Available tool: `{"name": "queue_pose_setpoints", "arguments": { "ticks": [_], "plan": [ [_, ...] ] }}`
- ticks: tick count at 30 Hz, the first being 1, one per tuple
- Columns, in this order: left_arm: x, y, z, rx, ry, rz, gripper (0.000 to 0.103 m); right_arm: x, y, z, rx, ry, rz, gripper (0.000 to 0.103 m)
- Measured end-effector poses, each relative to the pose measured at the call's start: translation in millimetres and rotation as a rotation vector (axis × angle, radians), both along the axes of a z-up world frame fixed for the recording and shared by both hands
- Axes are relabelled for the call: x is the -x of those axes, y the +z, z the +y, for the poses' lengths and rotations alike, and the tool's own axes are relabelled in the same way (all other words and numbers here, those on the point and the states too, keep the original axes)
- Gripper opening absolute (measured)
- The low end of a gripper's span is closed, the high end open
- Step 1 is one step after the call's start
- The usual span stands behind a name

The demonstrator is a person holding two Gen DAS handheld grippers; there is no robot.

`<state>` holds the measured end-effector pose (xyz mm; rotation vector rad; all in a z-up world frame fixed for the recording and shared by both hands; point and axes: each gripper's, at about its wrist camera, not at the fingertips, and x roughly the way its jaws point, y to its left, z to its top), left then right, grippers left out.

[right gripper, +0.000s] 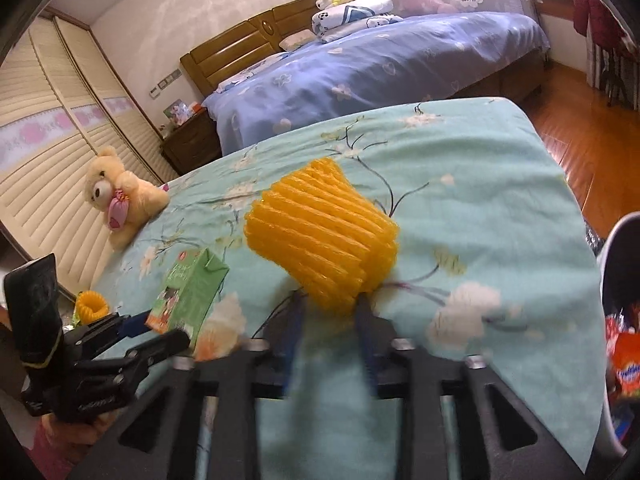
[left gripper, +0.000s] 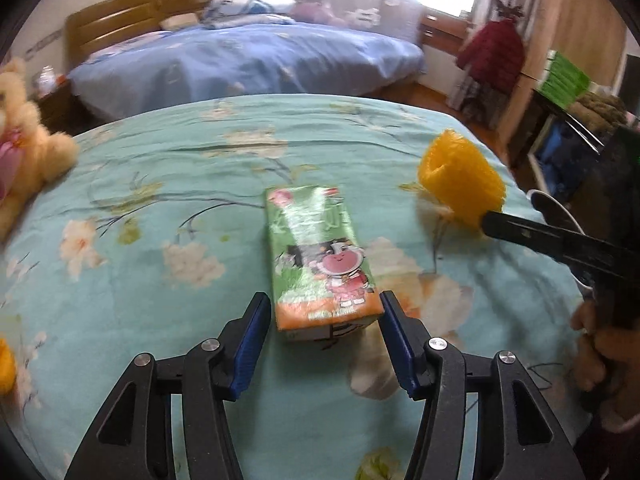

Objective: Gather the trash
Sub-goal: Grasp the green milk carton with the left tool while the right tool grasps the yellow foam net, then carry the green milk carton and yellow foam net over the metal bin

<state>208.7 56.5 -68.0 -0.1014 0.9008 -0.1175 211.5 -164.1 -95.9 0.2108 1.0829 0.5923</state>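
Observation:
A green milk carton (left gripper: 316, 248) lies flat on the teal flowered bedspread (left gripper: 160, 168). Its near end sits between the blue pads of my left gripper (left gripper: 322, 314), which is open, with a gap showing on the left side. From the right wrist view the same carton (right gripper: 192, 284) and the left gripper (right gripper: 160, 330) appear at lower left. My right gripper (right gripper: 328, 308) is shut on the narrow end of a yellow foam fruit net (right gripper: 320, 236), held just above the bedspread. The left wrist view shows that net (left gripper: 460, 180) at the tip of a black finger.
A second yellow foam net (right gripper: 91, 306) lies at the bed's left edge, near a teddy bear (right gripper: 116, 196). A white-rimmed bin (right gripper: 612, 280) holding wrappers stands off the bed's right side. Behind are a blue bed (right gripper: 380, 68) and wooden floor (right gripper: 580, 128).

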Motion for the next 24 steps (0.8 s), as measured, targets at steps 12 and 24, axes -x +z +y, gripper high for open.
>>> {"name": "queue_pose_setpoints", "arguments": {
  "ticks": [12,24],
  "plan": [
    [16.0,-5.4,-17.8,-0.036,0.142,-0.014,0.067,-30.4,-2.9,17.2,0.032,0.044,-0.049,0.079],
    [11.6,-3.9,-17.1,0.017,0.101,-0.039,0.048,-20.0,-9.2,8.8,0.032,-0.024,-0.039,0.038]
  ]
}}
